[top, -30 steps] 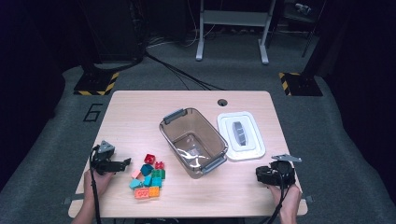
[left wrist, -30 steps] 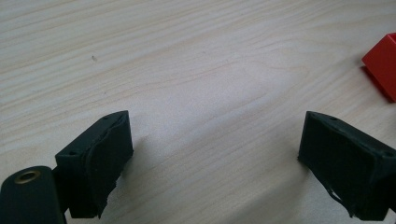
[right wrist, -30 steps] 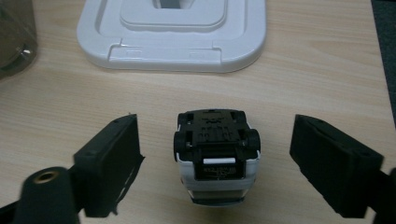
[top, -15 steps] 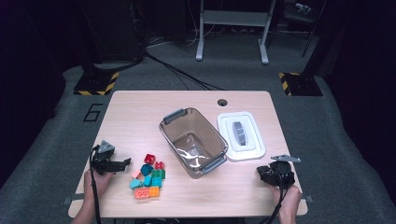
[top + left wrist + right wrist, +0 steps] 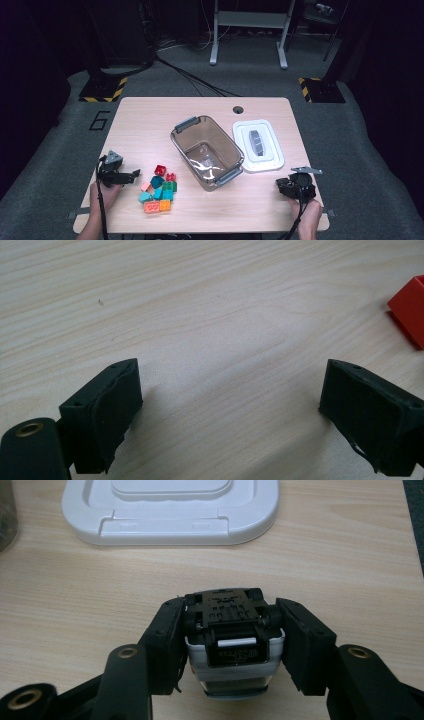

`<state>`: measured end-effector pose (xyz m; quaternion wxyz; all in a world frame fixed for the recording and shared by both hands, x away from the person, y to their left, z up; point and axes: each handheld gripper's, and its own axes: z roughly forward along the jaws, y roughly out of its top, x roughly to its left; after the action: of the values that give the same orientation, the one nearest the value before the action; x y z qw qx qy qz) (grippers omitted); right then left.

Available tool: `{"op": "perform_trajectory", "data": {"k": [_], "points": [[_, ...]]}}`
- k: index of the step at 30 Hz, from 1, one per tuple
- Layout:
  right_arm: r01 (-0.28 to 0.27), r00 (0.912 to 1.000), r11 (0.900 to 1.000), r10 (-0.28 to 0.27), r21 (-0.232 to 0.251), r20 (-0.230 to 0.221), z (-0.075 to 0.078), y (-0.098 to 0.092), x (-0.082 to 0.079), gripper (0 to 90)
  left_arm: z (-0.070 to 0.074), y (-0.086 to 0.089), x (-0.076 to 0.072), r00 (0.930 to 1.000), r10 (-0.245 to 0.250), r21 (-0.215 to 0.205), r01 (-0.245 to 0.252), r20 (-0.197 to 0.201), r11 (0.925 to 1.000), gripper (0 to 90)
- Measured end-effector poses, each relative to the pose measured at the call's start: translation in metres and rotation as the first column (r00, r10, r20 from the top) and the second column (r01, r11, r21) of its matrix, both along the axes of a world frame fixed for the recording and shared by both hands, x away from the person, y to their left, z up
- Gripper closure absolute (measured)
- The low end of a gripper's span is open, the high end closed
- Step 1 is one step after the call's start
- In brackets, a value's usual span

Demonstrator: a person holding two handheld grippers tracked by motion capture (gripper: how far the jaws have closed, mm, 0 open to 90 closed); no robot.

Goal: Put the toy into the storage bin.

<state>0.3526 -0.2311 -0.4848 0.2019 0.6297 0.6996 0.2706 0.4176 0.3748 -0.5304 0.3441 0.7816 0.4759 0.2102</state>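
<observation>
My right gripper point(image 5: 231, 647) is near the table's front right corner. It is shut on a small black and white stamp-like device point(image 5: 231, 625), with its pads pressing both sides. Its jaws have just been closing on that device. In the high view the right gripper point(image 5: 281, 186) points left, held by a hand. My left gripper point(image 5: 227, 405) stands open over bare wood, and a red brick point(image 5: 410, 310) lies off to its right. In the high view the left gripper point(image 5: 132, 175) points at a pile of coloured bricks point(image 5: 159, 189).
A clear plastic bin point(image 5: 175, 137) stands in the middle of the wooden table point(image 5: 150, 120) with nothing in it. Its white lid point(image 5: 267, 161) lies flat to the right, just beyond the right gripper, and shows as the white lid point(image 5: 170, 515) there. Dark floor surrounds the table.
</observation>
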Motion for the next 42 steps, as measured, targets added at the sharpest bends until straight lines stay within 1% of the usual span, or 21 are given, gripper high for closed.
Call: {"op": "perform_trajectory", "data": {"k": [3,4,5,10,12,15,17,24,25,26,29,33,34,35,38,41,42], "points": [[-0.004,1.0,1.0,0.005,-0.005,0.009,0.003,-0.001,0.0,47.5,0.0,0.0,0.0,1.0,-0.001,0.002,0.001,-0.002,1.0,9.7],[-0.014,0.9996,1.0,0.014,-0.005,0.025,0.005,-0.003,0.001,47.6,0.0,0.0,0.0,1.0,-0.001,0.002,0.001,-0.002,1.0,9.7],[-0.013,0.9995,1.0,0.013,0.0,0.028,0.007,-0.002,0.001,47.6,0.0,0.0,0.0,1.0,-0.001,0.002,0.001,-0.002,1.0,9.6],[-0.029,0.9978,1.0,0.03,-0.012,0.059,0.018,0.0,0.002,47.6,0.0,0.0,0.0,1.0,-0.001,0.003,0.001,-0.001,1.0,9.6],[-0.033,0.9973,0.999,0.034,-0.014,0.066,0.023,0.001,0.003,47.6,0.0,0.0,0.0,1.0,-0.002,0.003,0.002,-0.005,1.0,9.7],[-0.036,0.9963,0.999,0.037,-0.008,0.077,0.027,0.001,0.004,47.6,0.0,0.0,0.0,1.0,-0.001,0.002,0.001,0.0,1.0,9.7],[-0.04,0.9954,0.999,0.041,-0.011,0.087,0.03,0.002,0.005,47.6,0.0,0.0,0.0,1.0,0.0,0.003,0.0,-0.005,1.0,9.7],[-0.059,0.9929,0.998,0.059,-0.006,0.103,0.041,0.005,0.009,47.6,0.0,0.0,0.0,1.0,0.001,0.002,-0.001,-0.005,1.0,9.7],[-0.06,0.9925,0.998,0.06,-0.004,0.106,0.042,0.005,0.01,47.6,0.0,0.0,0.0,1.0,0.0,0.001,0.0,0.001,1.0,9.6],[-0.063,0.9919,0.998,0.063,-0.004,0.111,0.044,0.006,0.011,47.6,0.0,0.0,0.0,1.0,-0.001,0.003,0.001,-0.004,1.0,9.7],[-0.072,0.9892,0.997,0.072,-0.004,0.128,0.049,0.009,0.014,47.6,0.0,0.0,0.0,1.0,-0.002,0.004,0.002,-0.003,1.0,9.7],[-0.078,0.9886,0.997,0.078,-0.004,0.129,0.055,0.014,0.018,47.6,0.0,0.0,0.0,1.0,-0.001,0.002,0.001,-0.003,1.0,9.7],[-0.084,0.9877,0.996,0.083,0.0,0.133,0.057,0.016,0.019,47.6,0.0,0.0,0.0,1.0,0.0,0.003,0.0,-0.005,1.0,9.7],[-0.094,0.9864,0.996,0.094,-0.01,0.135,0.058,0.016,0.021,47.6,0.0,0.0,0.0,1.0,0.0,0.003,0.0,-0.004,1.0,9.7],[-0.101,0.9849,0.995,0.101,-0.002,0.141,0.061,0.02,0.023,47.6,0.0,0.0,0.0,1.0,-0.002,0.004,0.002,-0.004,1.0,9.7],[-0.115,0.9824,0.993,0.115,-0.009,0.147,0.065,0.023,0.026,47.6,0.0,0.0,0.0,1.0,-0.002,0.004,0.002,-0.003,1.0,9.7],[-0.117,0.9821,0.993,0.117,-0.009,0.148,0.066,0.024,0.027,47.6,0.0,0.0,0.0,1.0,0.0,0.001,0.0,0.003,1.0,9.7]]}}
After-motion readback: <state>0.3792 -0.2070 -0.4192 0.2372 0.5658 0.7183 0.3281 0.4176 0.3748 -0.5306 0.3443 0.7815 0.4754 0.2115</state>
